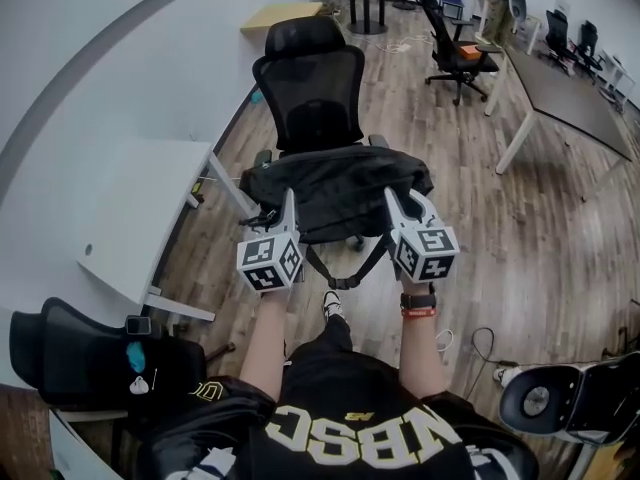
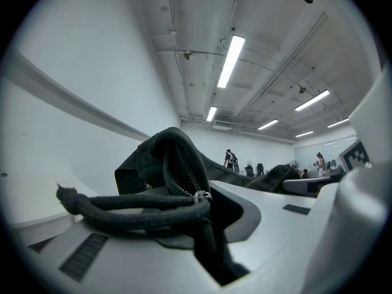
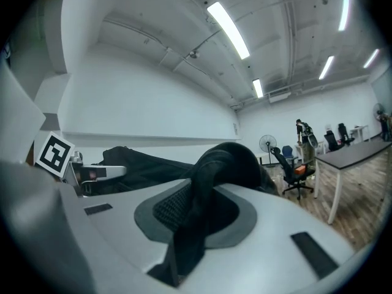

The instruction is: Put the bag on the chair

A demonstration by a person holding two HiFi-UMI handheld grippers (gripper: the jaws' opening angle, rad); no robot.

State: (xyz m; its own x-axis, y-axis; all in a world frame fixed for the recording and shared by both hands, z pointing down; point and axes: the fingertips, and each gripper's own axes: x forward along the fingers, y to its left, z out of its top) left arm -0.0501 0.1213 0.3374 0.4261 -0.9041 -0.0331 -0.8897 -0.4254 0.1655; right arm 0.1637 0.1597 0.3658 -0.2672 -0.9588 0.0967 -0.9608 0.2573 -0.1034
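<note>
A black bag (image 1: 335,190) lies across the seat of a black mesh office chair (image 1: 308,98) in the head view, straps hanging below its front edge. My left gripper (image 1: 289,206) is shut on the bag's left end; in the left gripper view the zipped black fabric (image 2: 177,170) and a cord are pinched between the jaws. The right gripper (image 1: 402,204) is shut on the bag's right end, where a fold of black fabric (image 3: 211,182) sits between its jaws. Both marker cubes face the camera, and the person's forearms reach forward from below.
A white desk (image 1: 140,218) stands left of the chair, with another black chair (image 1: 70,353) nearer me. A long table (image 1: 570,93) and several office chairs stand at the back right. Cables and a round base (image 1: 540,400) lie on the wood floor at lower right.
</note>
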